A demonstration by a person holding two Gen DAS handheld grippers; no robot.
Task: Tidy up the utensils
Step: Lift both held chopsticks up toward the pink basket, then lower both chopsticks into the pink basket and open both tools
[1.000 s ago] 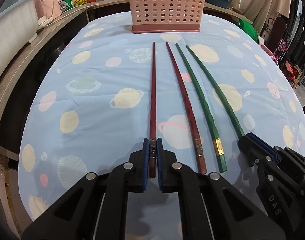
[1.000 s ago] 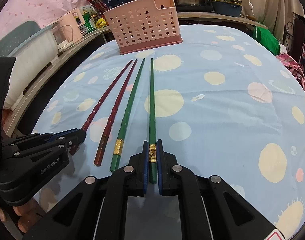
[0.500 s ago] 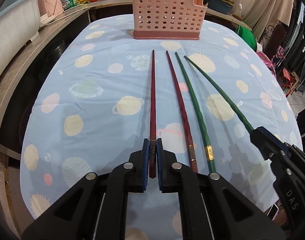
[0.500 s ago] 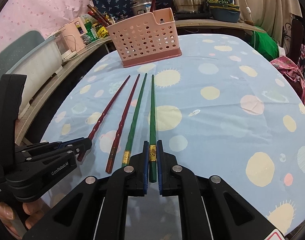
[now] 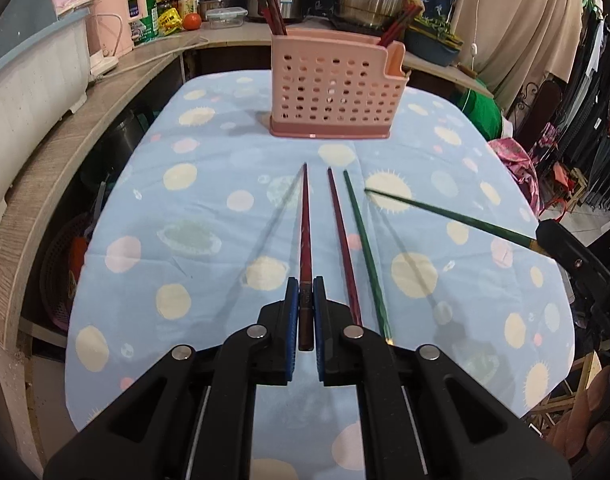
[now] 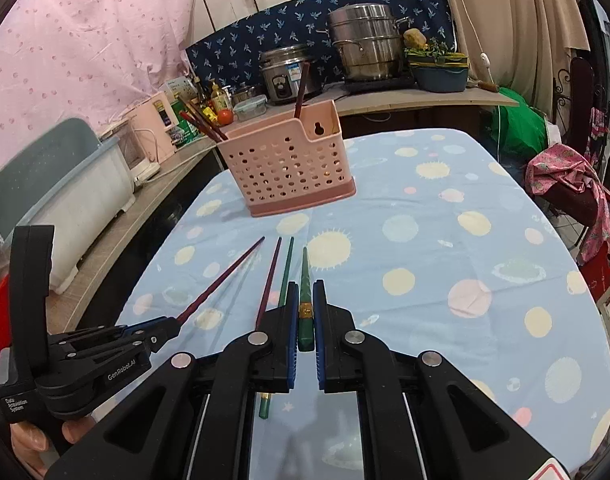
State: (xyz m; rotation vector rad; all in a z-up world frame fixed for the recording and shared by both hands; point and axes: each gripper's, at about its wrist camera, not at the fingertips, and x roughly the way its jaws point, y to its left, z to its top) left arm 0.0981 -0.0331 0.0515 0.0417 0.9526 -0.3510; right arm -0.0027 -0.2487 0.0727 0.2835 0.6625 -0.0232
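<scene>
between held chopsticks (image 5: 305, 240) and caddy (image 5: 333, 88), bare tablecloth (image 5: 209, 216)

In the left wrist view, the butt ends of the loose red chopstick (image 5: 342, 240) and loose green chopstick (image 5: 367, 252) run out of sight behind the left claw (image 5: 306, 312). The right claw (image 5: 561, 244) is cut off by the picture's right edge, so its grip on the raised green chopstick (image 5: 445, 211) cannot be seen there. In the right wrist view, the pink basket (image 6: 285, 164) hides the lower parts of the sticks standing inside, and the tabletop (image 6: 485, 280) near edge is covered by the claw's black body.
</scene>
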